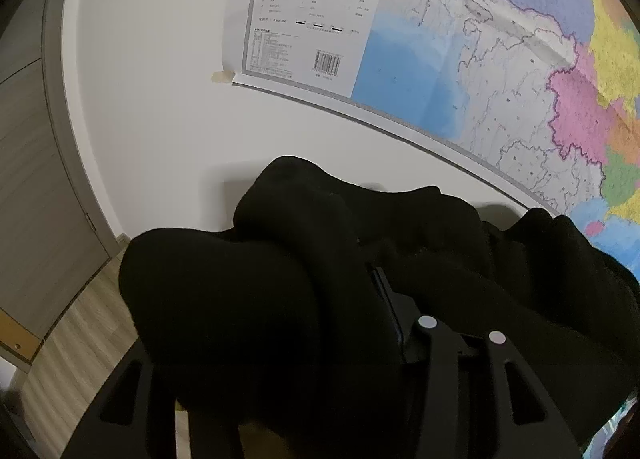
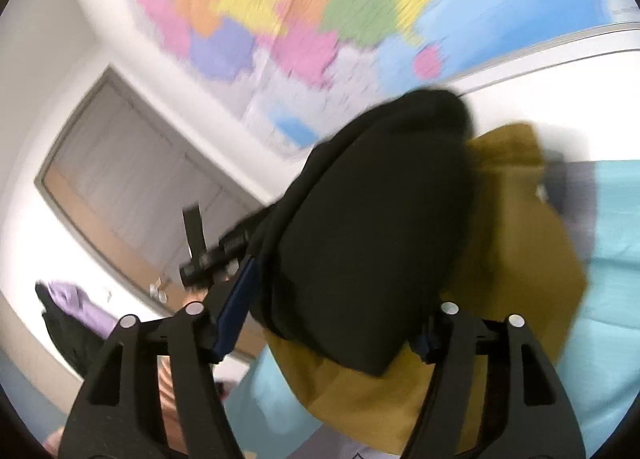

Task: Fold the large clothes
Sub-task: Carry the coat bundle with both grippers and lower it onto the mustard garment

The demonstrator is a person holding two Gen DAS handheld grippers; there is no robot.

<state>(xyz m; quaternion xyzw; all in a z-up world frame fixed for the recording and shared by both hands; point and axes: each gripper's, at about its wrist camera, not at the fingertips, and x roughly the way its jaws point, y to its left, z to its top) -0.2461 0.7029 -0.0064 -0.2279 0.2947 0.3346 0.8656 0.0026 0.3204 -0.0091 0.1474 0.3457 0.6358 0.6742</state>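
1. The black garment (image 1: 304,299) fills the lower half of the left wrist view, bunched into thick folds and draped right over the left gripper (image 1: 360,323).
2. Only one finger (image 1: 390,311) of that gripper shows, a dark bar poking out of the cloth; the other is buried under fabric, so I cannot tell whether the pair is spread or nipping the cloth.
3. Behind the bundle hangs a big coloured wall map (image 1: 500,59), its lower left corner taped to the white wall (image 1: 152,99).
4. A grey door (image 1: 32,187) stands at the left edge, with pale wood floor (image 1: 80,339) below it.
5. Over to the right wrist view, which is smeared with motion blur.
6. The right gripper (image 2: 320,323) has its fingers spread wide, one blue-edged finger (image 2: 236,311) to the left of the cloth and the other low on the right.
7. The same black garment (image 2: 368,227) sits between them as a thick folded wad; the pads look to be off it, though the blur makes that hard to call.
8. Under it lies a mustard-yellow cloth (image 2: 512,259), spread on a light blue sheet (image 2: 616,299).
9. Far left, a purple and black heap of clothes (image 2: 68,311) sits low against the wall.
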